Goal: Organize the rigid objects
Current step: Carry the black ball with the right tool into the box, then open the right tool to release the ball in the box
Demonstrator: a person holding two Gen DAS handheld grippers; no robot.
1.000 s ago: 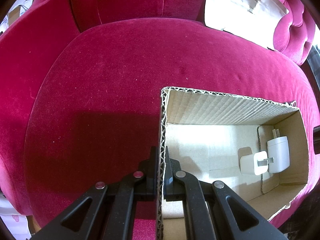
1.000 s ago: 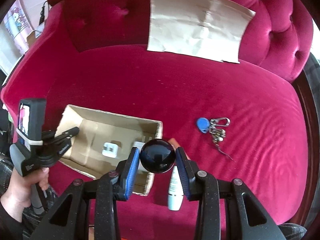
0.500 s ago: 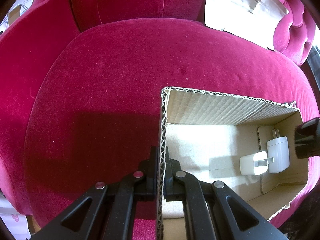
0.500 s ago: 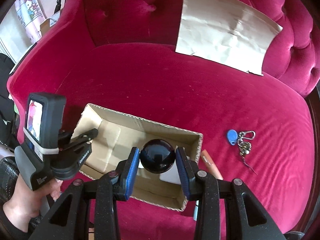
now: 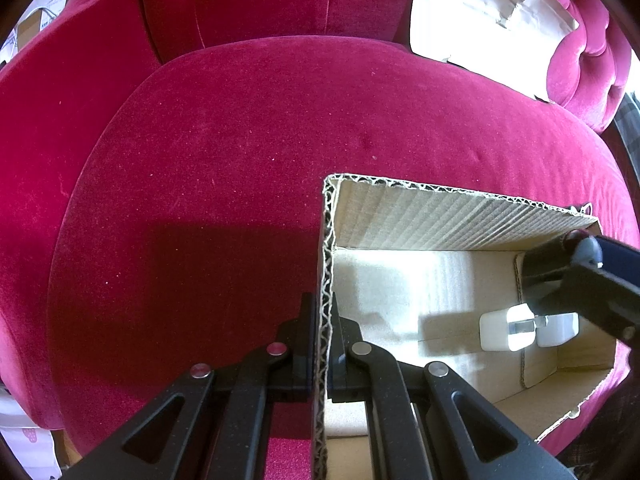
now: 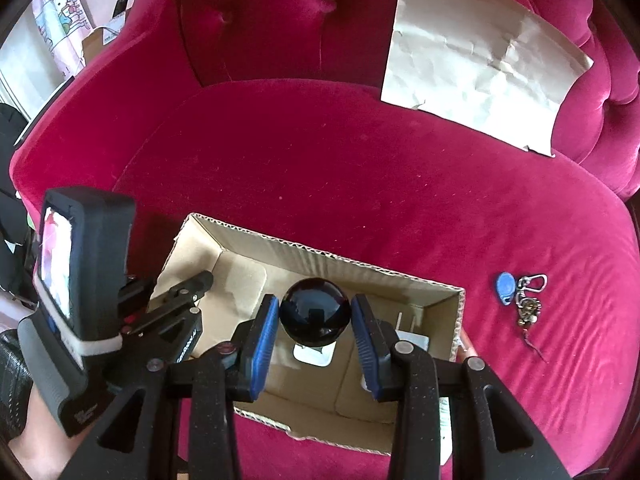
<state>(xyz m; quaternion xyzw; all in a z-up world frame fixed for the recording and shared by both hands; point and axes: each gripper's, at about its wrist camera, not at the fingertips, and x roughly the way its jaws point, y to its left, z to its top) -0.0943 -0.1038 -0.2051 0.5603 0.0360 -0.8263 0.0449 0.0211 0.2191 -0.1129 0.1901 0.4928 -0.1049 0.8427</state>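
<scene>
Above the open cardboard box (image 6: 424,286), a glossy black ball (image 6: 315,311) sits clamped between the blue fingers (image 6: 262,340) of the right gripper (image 6: 314,338), over two white chargers (image 5: 506,332) on the box floor. Left gripper (image 5: 322,354) pinches the box's near wall; a key bunch (image 6: 520,296) lies on the red sofa (image 6: 360,180).
</scene>
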